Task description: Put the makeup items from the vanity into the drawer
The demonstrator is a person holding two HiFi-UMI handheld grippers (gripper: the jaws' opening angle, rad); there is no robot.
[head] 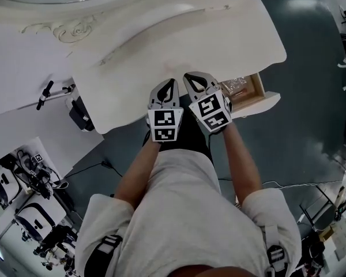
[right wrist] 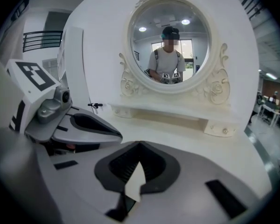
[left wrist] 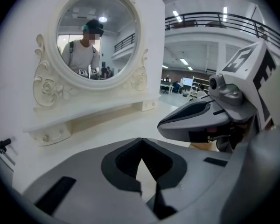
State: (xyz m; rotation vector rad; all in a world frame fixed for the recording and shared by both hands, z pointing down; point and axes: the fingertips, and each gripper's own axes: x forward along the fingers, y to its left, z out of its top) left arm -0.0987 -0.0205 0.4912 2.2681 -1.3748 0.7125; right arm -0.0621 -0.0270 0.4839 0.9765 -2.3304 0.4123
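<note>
My two grippers hover side by side over the front edge of the white vanity top (head: pixel 179 33). The left gripper (head: pixel 172 84) is shut with nothing between its jaws, its tips (left wrist: pixel 141 141) meeting over bare white surface. Close to its right, the right gripper (head: pixel 190 77) is also shut and empty, its tips (right wrist: pixel 140 144) pointing toward the mirror. Each gripper shows in the other's view: the right gripper (left wrist: pixel 200 120) and the left gripper (right wrist: pixel 84 125). A wooden drawer (head: pixel 259 91) stands pulled out at the vanity's right front, with shiny items (head: pixel 236 85) inside. I see no makeup items on the vanity top.
An oval ornate mirror (left wrist: pixel 99 36) (right wrist: pixel 170 45) stands at the back, above a low shelf (right wrist: pixel 168 115) with small knobs. A black handle on a rod (head: pixel 45 94) sticks out at the vanity's left. Black equipment (head: pixel 23 178) and cables lie on the floor to the left.
</note>
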